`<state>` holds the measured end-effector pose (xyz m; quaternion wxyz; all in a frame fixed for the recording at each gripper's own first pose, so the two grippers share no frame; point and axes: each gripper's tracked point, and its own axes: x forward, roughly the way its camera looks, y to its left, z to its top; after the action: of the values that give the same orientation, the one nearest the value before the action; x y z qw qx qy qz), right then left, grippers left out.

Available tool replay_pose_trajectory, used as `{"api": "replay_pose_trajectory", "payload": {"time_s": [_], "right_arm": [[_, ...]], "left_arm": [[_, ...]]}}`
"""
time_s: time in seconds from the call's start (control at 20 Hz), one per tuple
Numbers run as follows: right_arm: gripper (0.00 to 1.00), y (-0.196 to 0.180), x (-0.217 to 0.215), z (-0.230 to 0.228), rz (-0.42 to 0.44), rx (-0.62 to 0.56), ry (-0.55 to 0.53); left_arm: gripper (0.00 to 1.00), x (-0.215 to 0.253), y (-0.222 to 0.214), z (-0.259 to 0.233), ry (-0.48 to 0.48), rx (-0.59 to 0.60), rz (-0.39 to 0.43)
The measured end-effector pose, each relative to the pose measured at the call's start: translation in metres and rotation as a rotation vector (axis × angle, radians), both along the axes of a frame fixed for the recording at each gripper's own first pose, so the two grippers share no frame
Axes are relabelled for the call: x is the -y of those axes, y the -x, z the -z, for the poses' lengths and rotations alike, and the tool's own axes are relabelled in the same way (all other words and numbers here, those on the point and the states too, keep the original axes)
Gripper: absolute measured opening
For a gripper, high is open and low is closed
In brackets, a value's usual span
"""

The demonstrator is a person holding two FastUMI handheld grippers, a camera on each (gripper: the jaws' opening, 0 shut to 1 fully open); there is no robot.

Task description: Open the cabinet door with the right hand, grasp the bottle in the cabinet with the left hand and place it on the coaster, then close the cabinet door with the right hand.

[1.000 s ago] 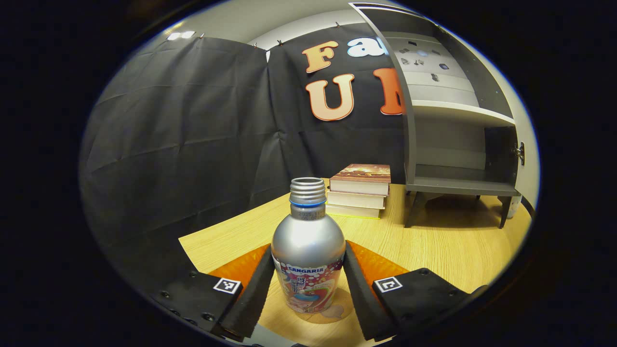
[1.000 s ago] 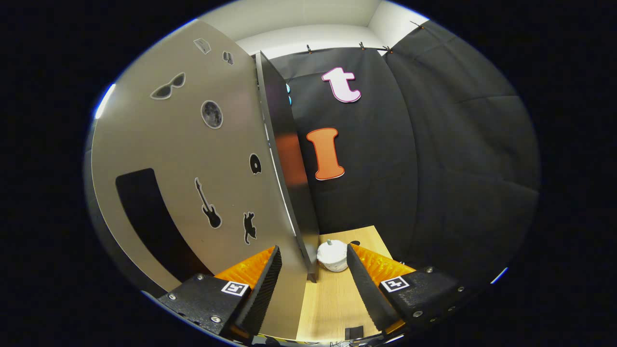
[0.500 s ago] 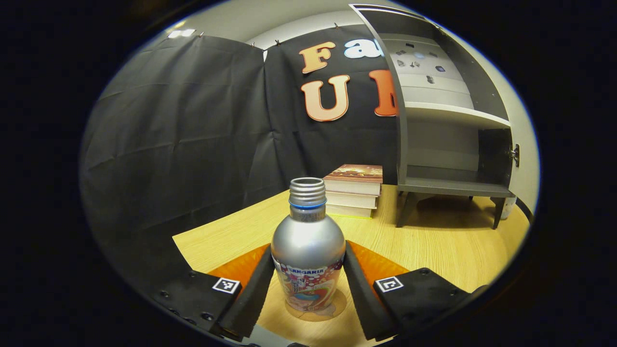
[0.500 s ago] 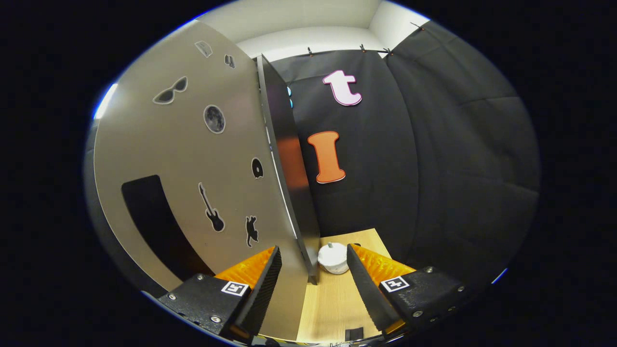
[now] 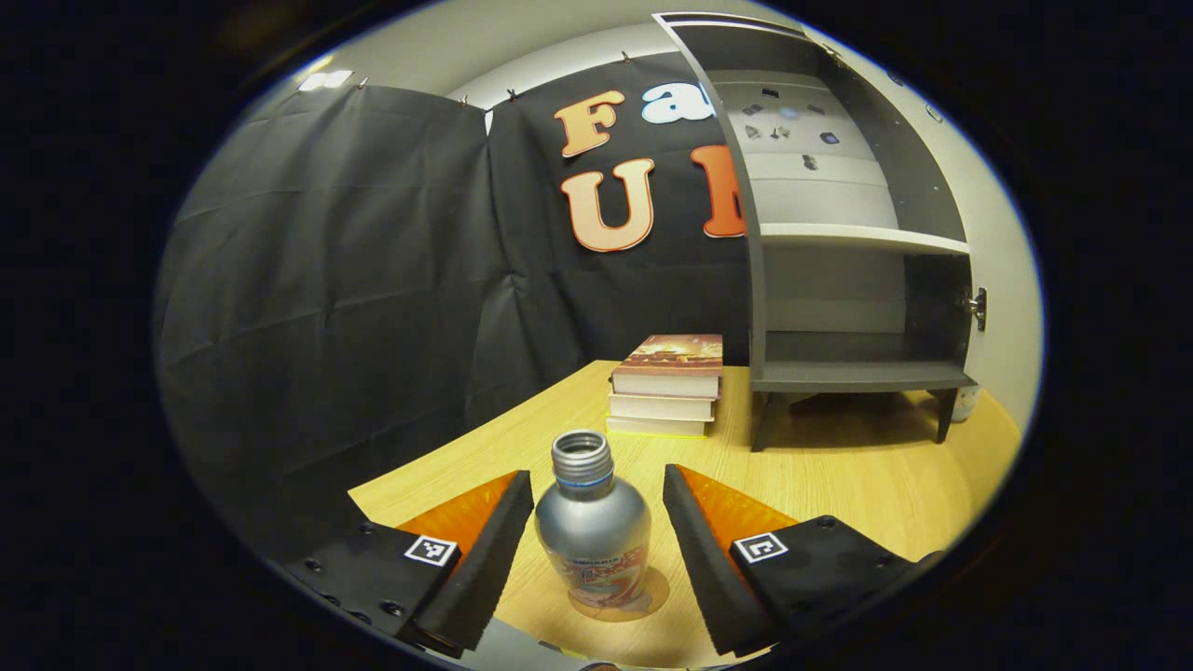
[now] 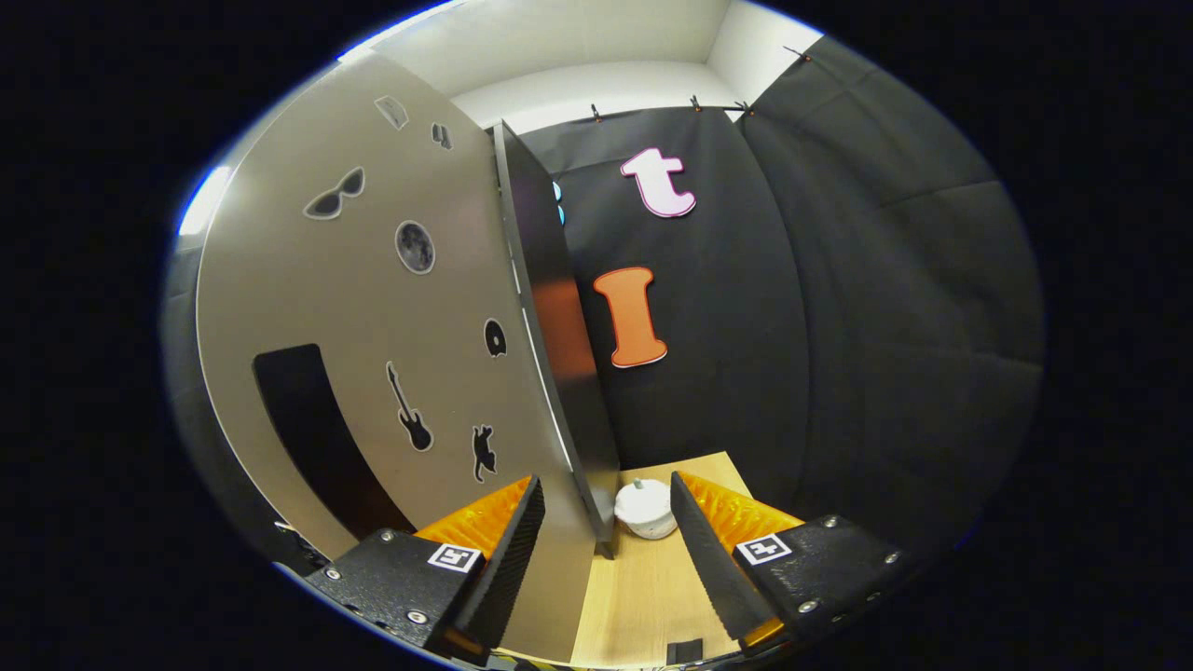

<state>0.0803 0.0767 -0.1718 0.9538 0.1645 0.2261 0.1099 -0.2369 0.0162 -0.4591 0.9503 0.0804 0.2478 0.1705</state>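
Released since earlier: bottle [image 5: 593,522] on coaster [image 5: 643,596], left tongs [image 5: 592,540] open, withdrawn. Right tongs [image 6: 596,531] open astride cabinet door [image 6: 391,373]; you should push it shut squarely.

Left gripper [image 5: 593,550] released bottle [image 5: 593,536], apparently backing off.

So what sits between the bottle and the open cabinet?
In the left gripper view, a stack of books lies between the bottle and the cabinet; otherwise bare table.

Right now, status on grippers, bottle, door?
Left gripper open, jaws clear of the silver aluminium bottle. Bottle upright on round coaster. Right gripper open, straddling edge of open grey cabinet door. Nothing blocking the door.
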Motion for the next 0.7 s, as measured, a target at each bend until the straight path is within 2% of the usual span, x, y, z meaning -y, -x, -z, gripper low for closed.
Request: {"api": "replay_pose_trajectory", "payload": {"time_s": [0.2, 0.3, 0.4, 0.45, 0.5, 0.55, 0.7], "right_arm": [[0.84, 0.006, 0.012, -0.017, 0.014, 0.049, -0.018], [0.94, 0.011, 0.013, -0.023, -0.015, 0.064, -0.02], [0.94, 0.015, 0.009, -0.026, -0.05, 0.079, -0.008], [0.85, 0.016, 0.009, -0.029, -0.057, 0.094, -0.012], [0.94, 0.018, 0.004, -0.033, -0.072, 0.106, -0.03], [0.94, 0.02, 0.0, -0.036, -0.095, 0.113, -0.054], [0.85, 0.025, -0.011, -0.034, -0.157, 0.115, -0.072]], "left_arm": [[0.92, 0.01, -0.009, -0.044, 0.017, 0.022, 0.024], [0.92, 0.011, -0.015, -0.068, 0.03, 0.047, 0.028], [0.92, 0.012, -0.023, -0.092, 0.043, 0.064, 0.041], [0.92, 0.013, -0.028, -0.105, 0.054, 0.077, 0.05], [0.92, 0.015, -0.034, -0.12, 0.066, 0.092, 0.06], [0.92, 0.017, -0.039, -0.135, 0.077, 0.11, 0.069], [0.92, 0.026, -0.051, -0.175, 0.099, 0.156, 0.102]]}}
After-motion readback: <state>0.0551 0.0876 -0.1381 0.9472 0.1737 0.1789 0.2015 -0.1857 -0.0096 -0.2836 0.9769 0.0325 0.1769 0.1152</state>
